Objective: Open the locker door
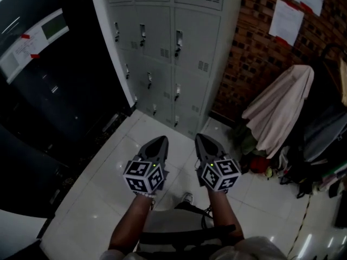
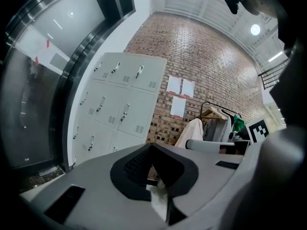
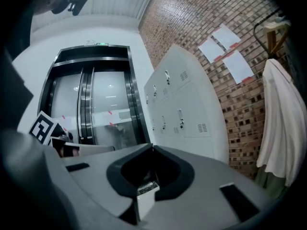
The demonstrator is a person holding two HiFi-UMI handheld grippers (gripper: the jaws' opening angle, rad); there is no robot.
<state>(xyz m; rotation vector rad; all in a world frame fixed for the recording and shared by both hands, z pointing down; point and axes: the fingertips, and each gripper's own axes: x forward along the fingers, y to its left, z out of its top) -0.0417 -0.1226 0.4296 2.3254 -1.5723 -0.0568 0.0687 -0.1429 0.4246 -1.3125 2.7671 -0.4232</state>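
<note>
Left tool (image 1: 160,143) and right tool (image 1: 201,142) are held side by side above the white tiled floor (image 1: 103,172), near each other but not touching. Both point toward the grey locker bank (image 1: 162,53). Left tool: jaws together at the tips, nothing between them, as seen in the left gripper view. Right tool: jaws likewise closed and empty in the right gripper view. The locker bank stands at the far edge of the floor, between the dark lift doors (image 1: 49,91) to its left and the brick wall (image 1: 255,58) to its right, well apart from both tools. Every locker door in view is closed, each with a small latch handle (image 1: 178,41). Paper sheets (image 1: 286,19) are taped to the brick wall. A pale garment (image 1: 282,110) hangs at the floor's right edge
</note>
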